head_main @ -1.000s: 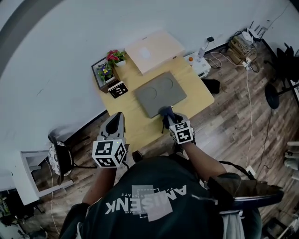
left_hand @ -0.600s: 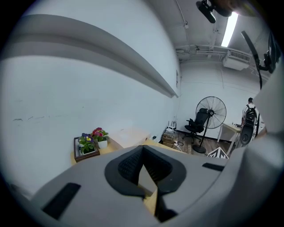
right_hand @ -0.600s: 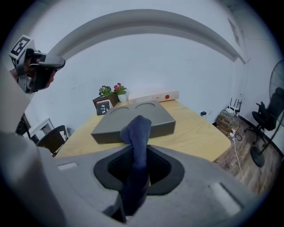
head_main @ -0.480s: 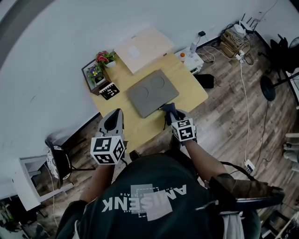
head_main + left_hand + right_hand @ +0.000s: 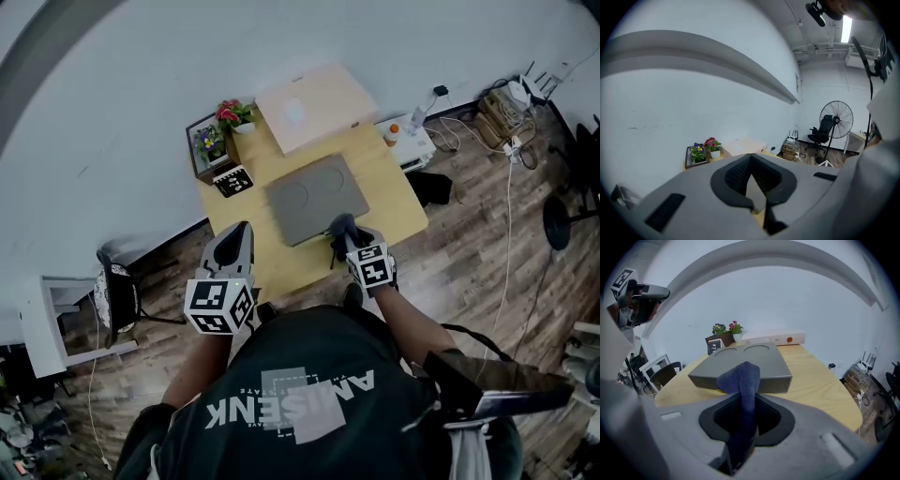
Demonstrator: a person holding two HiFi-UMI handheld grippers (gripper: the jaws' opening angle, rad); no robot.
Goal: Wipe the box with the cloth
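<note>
Yellow table point(image 5: 398, 202) spreads ahead of both pairs of fingers, with bare wood open to the right. Grey box point(image 5: 314, 197) lies just beyond the right gripper point(image 5: 339, 240), near edge facing it. Blue cloth point(image 5: 740, 376) is pinched in those jaws, its tip before that edge. Left gripper point(image 5: 236, 239) is closed and empty by the table's near edge.

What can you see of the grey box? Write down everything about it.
The box is flat, rectangular and matte grey, with two shallow round hollows side by side in its top. It lies flat on the yellow wooden table, and nothing rests on top of it. The blue cloth, clamped in the right gripper, is at its near side by a corner. Whether the cloth touches the box cannot be told.
</note>
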